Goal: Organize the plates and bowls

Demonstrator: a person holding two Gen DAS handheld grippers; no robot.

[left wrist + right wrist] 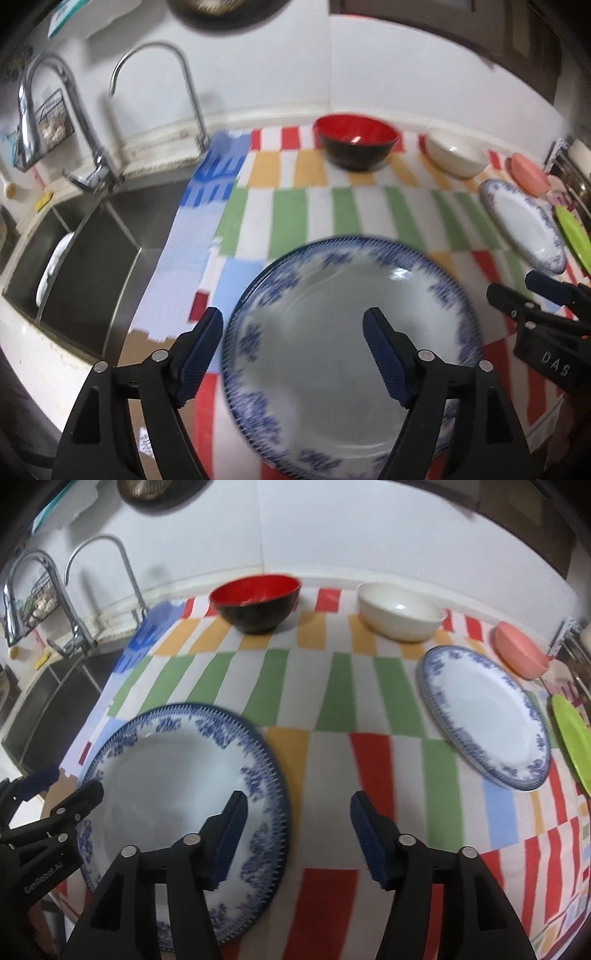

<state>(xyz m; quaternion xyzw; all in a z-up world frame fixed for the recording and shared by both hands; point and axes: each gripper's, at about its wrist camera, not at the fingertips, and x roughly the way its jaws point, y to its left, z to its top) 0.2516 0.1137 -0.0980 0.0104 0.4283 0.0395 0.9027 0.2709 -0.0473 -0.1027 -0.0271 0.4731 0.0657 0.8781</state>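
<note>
Striped cloth is covering the worktop (332, 709). Your left gripper (293, 354) and right gripper (295, 834) are both hovering with jaws released; be closing on the near plate's (177, 797) rim squarely before lifting.

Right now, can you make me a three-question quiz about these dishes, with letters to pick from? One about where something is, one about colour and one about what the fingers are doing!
1. Where is the white bowl?
A. right of the red bowl
B. in the sink
C. on the big plate

2. What colour is the red bowl outside?
A. green
B. black
C. pink

3. What are the left gripper and right gripper doing?
A. both squeezing a bowl
B. both open, holding nothing
C. one lifting a plate

Answers:
1. A, it sits right of the red bowl at the back of the striped cloth.
2. B, the outside wall is black.
3. B, each pair of fingers stands apart with nothing between.
</note>
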